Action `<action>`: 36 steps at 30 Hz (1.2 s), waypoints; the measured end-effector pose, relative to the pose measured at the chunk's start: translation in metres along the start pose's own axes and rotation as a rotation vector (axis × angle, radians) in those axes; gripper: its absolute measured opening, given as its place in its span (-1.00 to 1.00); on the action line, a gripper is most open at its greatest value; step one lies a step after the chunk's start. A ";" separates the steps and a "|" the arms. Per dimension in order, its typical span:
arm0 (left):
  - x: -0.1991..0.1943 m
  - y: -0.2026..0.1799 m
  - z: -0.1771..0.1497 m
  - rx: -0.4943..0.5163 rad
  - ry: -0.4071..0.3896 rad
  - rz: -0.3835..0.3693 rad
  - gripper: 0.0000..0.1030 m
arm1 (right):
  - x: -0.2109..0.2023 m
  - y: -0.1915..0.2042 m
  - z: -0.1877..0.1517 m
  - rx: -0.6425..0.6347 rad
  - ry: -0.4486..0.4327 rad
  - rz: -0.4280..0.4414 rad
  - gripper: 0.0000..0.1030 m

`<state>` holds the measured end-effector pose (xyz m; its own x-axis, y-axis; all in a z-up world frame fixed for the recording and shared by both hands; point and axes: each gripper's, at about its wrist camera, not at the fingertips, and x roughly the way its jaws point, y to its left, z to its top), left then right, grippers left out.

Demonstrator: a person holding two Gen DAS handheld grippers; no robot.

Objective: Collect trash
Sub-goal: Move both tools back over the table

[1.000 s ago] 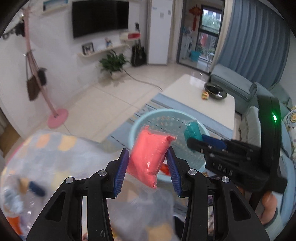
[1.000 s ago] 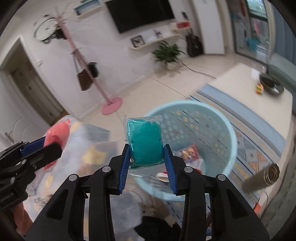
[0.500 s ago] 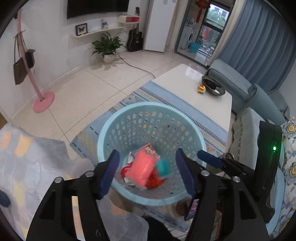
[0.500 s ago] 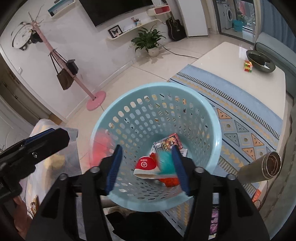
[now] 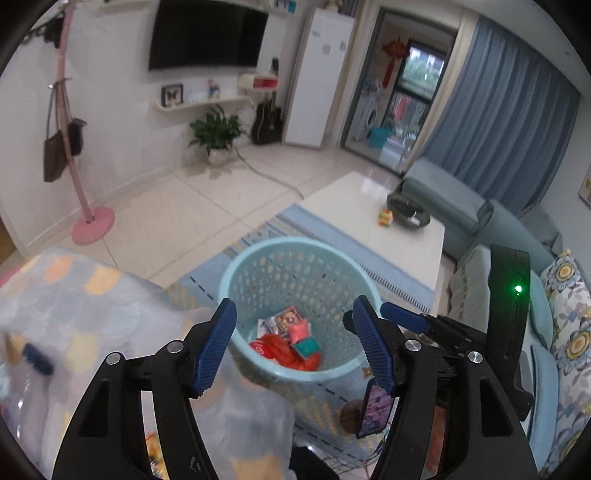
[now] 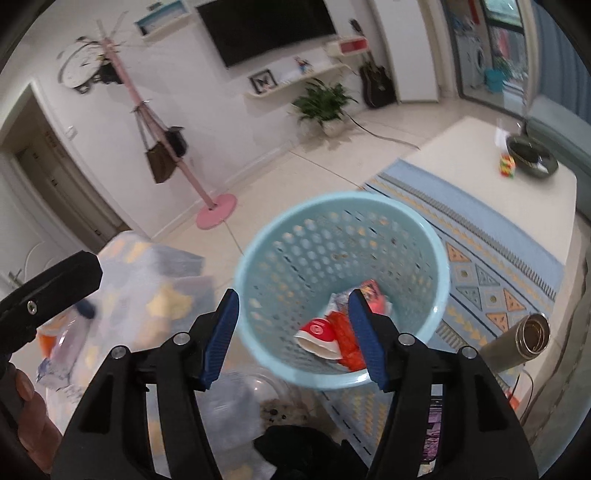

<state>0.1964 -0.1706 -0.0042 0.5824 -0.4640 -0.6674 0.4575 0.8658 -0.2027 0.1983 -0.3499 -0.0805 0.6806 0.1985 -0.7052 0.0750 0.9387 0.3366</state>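
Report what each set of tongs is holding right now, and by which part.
Nothing. The left tongs and right tongs are both open and empty above the basket; the pink packet and teal packet lie inside it.

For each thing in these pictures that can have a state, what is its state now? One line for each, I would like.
left gripper: open, holds nothing
right gripper: open, holds nothing
laundry basket: upright on the rug, partly filled with trash
pink packet: lying in the basket
teal packet: lying in the basket beside the pink one
paper cup: on its side in the basket
television: screen dark
metal flask: on its side, mouth open
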 end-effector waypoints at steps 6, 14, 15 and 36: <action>-0.081 0.032 -0.023 -0.050 -0.131 0.051 0.43 | -0.035 0.066 -0.013 -0.131 -0.051 0.079 0.12; -0.178 0.108 -0.062 -0.155 -0.241 0.249 0.46 | -0.052 0.149 -0.044 -0.262 -0.058 0.230 0.13; -0.186 0.116 -0.066 -0.166 -0.247 0.268 0.46 | -0.051 0.157 -0.048 -0.275 -0.051 0.246 0.13; -0.232 0.313 -0.174 -0.563 -0.079 0.383 0.07 | -0.028 0.229 -0.124 -0.422 0.085 0.276 0.13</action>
<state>0.0874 0.2405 -0.0371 0.6905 -0.0995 -0.7165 -0.1968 0.9273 -0.3185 0.1057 -0.1055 -0.0608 0.5709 0.4606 -0.6796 -0.4119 0.8768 0.2483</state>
